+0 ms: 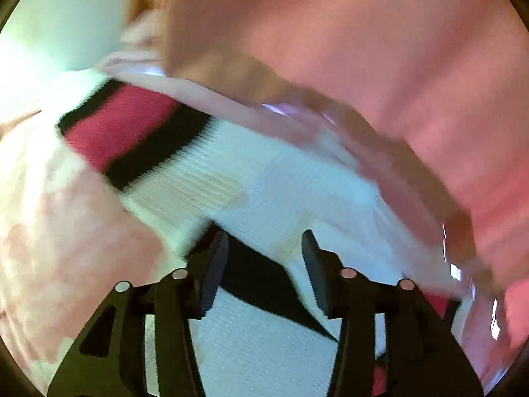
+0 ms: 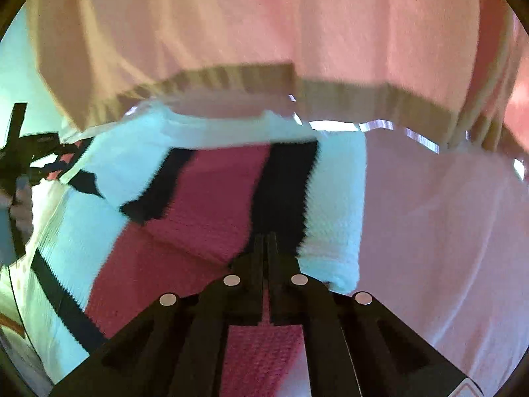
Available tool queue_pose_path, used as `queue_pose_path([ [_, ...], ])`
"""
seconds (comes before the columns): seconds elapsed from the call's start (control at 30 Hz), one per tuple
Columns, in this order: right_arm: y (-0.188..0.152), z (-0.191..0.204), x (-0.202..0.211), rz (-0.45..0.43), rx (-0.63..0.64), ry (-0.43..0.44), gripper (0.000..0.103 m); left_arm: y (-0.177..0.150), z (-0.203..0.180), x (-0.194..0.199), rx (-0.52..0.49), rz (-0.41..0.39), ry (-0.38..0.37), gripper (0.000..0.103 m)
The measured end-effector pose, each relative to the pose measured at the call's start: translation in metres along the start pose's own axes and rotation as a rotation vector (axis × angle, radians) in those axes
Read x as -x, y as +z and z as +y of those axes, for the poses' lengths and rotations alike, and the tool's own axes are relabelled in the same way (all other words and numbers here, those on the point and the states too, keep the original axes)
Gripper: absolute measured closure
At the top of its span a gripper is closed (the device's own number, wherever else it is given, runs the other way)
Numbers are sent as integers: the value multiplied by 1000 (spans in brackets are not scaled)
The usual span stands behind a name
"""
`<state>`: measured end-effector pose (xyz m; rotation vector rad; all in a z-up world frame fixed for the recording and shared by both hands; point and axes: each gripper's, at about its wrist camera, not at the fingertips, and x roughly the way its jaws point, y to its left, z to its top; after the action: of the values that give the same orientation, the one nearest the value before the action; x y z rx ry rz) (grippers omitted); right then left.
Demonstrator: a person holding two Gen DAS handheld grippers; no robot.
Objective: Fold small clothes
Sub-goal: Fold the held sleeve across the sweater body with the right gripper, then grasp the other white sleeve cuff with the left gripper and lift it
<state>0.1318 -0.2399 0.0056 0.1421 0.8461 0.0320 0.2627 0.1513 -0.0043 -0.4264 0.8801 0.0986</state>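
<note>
A small knit garment [image 1: 264,178], white with a pink band between black stripes, lies folded on the pale surface. My left gripper [image 1: 264,236] hovers just over its white part. The jaws stand apart and the pads press on nothing. In the right wrist view the same garment [image 2: 215,198] fills the middle. My right gripper [image 2: 266,241] is shut, its tips pinching a folded layer at the black stripe beside the pink band. The left gripper [image 2: 23,152] shows at the far left edge of that view, past the garment's end.
A person's pink top with a ribbed hem [image 2: 297,82] hangs close behind the garment and fills the upper part of both views [image 1: 396,66]. The pale pink surface [image 2: 446,231] stretches to the right of the garment. A glossy table edge [image 2: 334,125] runs under the hem.
</note>
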Motion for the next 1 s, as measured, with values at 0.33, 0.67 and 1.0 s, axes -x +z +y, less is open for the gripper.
queue_pose_path([
  [0.33,20,-39,-16,-28,-138,-56,34,-30,-58,-30,-205,113,-69,41],
  [0.67,34,-69,-57,2,-240,13,85,-43,-106,-67,-324,91,-1,90],
  [1.0,33,-70,-44,-16,-245,-111,73,-27,-80,-44,-215,64,-129,84],
])
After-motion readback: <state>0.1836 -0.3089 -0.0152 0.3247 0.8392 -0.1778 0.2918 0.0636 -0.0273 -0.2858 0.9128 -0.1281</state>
